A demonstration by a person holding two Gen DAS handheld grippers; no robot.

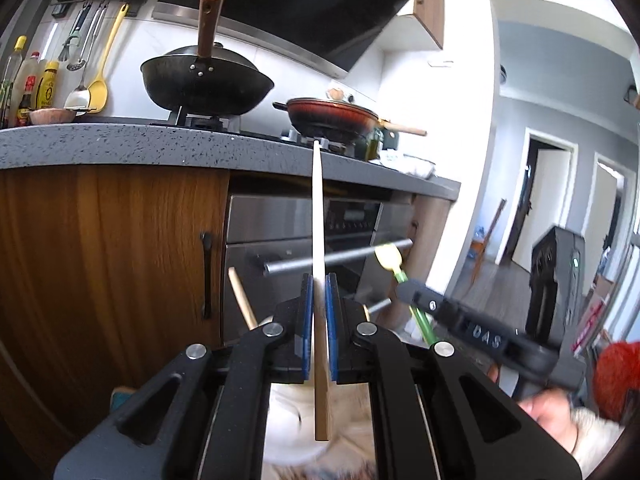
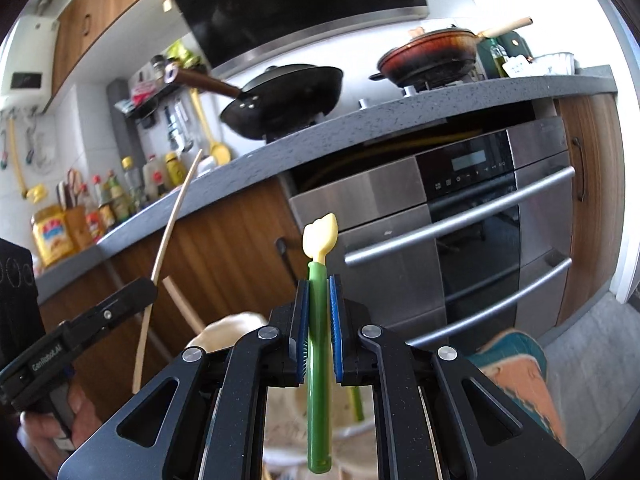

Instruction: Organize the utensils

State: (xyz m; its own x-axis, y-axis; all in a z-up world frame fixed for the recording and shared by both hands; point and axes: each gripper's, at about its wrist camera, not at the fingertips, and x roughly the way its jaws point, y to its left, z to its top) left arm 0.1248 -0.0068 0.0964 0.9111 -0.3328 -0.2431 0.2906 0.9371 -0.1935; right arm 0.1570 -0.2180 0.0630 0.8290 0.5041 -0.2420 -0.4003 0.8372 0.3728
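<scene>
Black wok (image 1: 206, 88) – red pan (image 1: 332, 118), steel oven (image 2: 460, 216), grey counter (image 1: 120, 144)

The left gripper (image 1: 319, 304) clamps a pale wooden chopstick (image 1: 319, 240) pointing to twelve o'clock, its tip reaching the grey countertop (image 1: 120, 144). At three o'clock the right gripper (image 1: 416, 298) (partly blurred) pinches a green-handled utensil (image 1: 404, 280).

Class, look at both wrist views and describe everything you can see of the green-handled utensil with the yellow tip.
The green-handled utensil is a slim, glossy rod, plastic by its look, with a pale yellow, scalloped head on a narrow yellow neck. It stands roughly upright, head up, clamped at mid-handle between the blue pads of the right tongs, its rounded lower end hanging free below. In the left wrist view it appears tilted and slightly blurred in front of the oven. Nothing else visibly touches it.
</scene>
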